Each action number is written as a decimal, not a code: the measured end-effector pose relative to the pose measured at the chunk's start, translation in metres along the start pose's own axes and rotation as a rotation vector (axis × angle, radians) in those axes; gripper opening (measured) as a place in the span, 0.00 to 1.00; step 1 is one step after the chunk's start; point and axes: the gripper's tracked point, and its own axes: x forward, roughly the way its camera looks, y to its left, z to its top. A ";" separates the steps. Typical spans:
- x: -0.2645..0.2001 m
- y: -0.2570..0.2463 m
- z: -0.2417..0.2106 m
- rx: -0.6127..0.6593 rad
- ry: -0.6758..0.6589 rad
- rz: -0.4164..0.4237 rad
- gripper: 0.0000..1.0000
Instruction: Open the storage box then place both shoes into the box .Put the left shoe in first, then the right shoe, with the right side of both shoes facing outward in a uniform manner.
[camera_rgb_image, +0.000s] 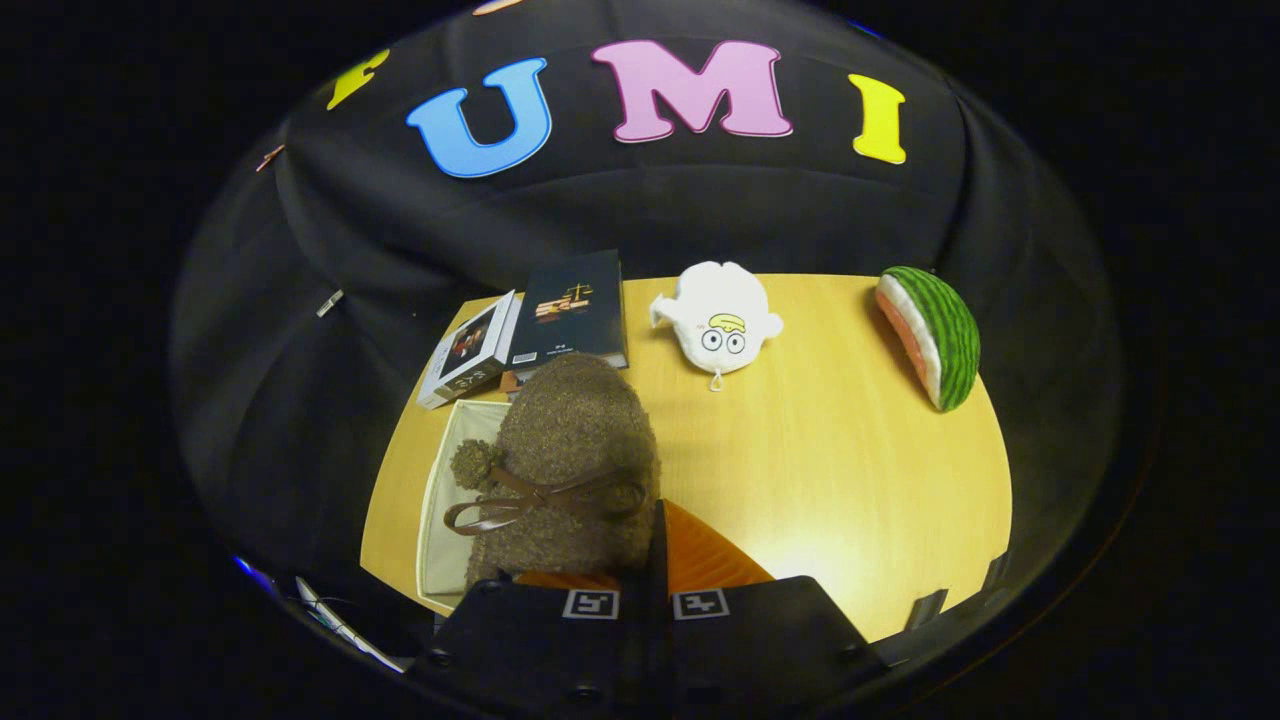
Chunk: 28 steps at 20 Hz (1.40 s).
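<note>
A brown fuzzy shoe (575, 440) with a brown ribbon bow and a pom-pom hangs just ahead of my fingers, toe pointing away from me. My gripper (652, 535) is shut on its rear edge, and one finger (705, 560) shows beside the shoe. Under the shoe and to its left stands the white storage box (448, 500), open at the top. The shoe hovers over the box's right part and hides most of the inside, so I cannot tell what lies in it.
The box stands at the near left of a light wooden table (840, 480). Two books (540, 320) lie just beyond the box. A white plush toy (718, 315) sits at the far middle and a plush watermelon slice (932, 335) at the far right.
</note>
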 end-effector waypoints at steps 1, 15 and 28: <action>0.009 0.004 -0.006 -0.006 0.013 -0.006 0.05; 0.055 0.029 -0.031 -0.077 0.064 -0.043 0.51; 0.017 0.025 -0.015 -0.068 -0.035 0.043 0.94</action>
